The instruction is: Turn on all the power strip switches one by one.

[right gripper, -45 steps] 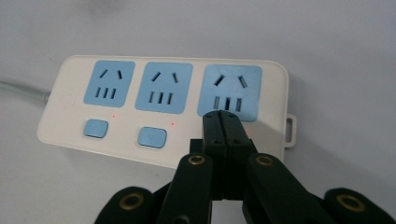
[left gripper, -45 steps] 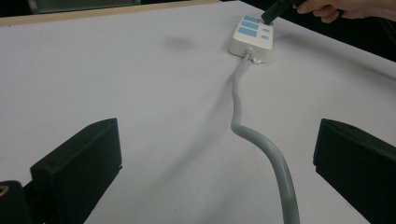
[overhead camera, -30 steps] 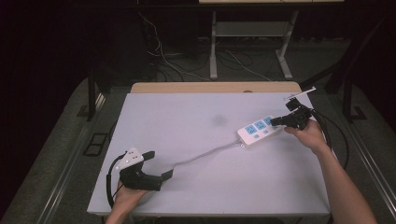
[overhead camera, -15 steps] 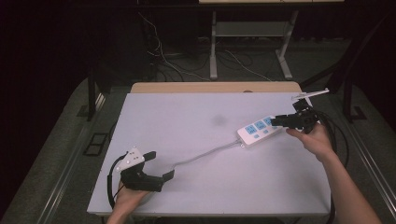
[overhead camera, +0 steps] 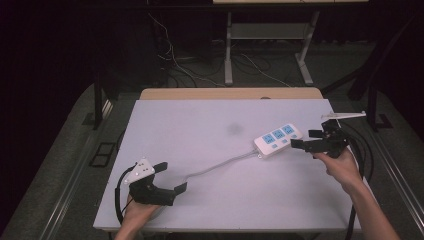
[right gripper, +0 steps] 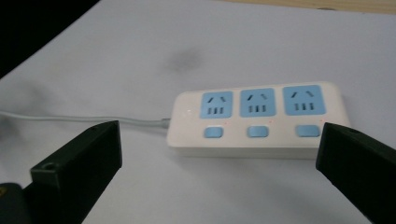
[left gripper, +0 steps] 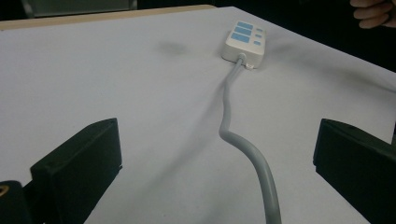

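A white plastic power strip (overhead camera: 278, 139) with three blue sockets and three blue switches lies flat on the pale grey table (overhead camera: 210, 125), toward its right edge; its grey cord (overhead camera: 220, 165) snakes back toward the near-left corner. The left gripper (overhead camera: 167, 177) rests near that cord's end, jaws wide apart and empty. The right gripper (overhead camera: 306, 140), jaws wide, has drawn back slightly from the strip's right end since a second ago. Beyond the strip, a wooden edge, then dark floor with cables (overhead camera: 175, 65).
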`<control>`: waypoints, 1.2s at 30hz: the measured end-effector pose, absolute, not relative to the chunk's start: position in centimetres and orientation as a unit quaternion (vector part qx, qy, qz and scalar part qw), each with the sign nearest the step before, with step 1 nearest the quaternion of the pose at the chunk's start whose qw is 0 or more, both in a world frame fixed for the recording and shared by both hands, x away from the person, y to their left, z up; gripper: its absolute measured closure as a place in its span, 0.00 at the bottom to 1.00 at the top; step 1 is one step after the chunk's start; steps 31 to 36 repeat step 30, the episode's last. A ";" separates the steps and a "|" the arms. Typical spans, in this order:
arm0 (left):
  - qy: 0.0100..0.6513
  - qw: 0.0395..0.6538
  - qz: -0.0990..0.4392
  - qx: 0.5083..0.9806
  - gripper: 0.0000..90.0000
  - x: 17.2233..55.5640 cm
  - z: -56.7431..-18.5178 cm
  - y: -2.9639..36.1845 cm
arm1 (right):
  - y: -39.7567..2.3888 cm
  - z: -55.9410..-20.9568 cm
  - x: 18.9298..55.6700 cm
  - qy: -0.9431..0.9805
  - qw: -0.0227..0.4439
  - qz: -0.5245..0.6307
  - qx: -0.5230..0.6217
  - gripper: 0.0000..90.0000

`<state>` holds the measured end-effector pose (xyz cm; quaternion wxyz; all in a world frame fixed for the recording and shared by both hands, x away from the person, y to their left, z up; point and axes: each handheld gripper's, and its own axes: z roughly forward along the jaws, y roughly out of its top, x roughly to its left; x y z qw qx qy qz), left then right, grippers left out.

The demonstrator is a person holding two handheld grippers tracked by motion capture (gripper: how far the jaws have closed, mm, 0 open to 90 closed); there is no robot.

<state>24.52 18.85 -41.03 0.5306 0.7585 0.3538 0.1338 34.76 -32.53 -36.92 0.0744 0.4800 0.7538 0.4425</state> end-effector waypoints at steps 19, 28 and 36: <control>0.353 0.530 0.132 0.760 0.00 24.4 -41.0 18.8 | -31.1 -40.1 27.4 0.752 0.062 0.495 0.432 0.00; 0.354 0.528 0.129 0.761 0.00 24.5 -41.1 18.8 | -30.2 -41.0 25.4 0.759 0.066 0.500 0.412 0.00; 0.353 0.527 0.129 0.762 0.00 24.5 -41.1 18.8 | -30.0 -41.3 25.1 0.761 0.063 0.501 0.407 0.00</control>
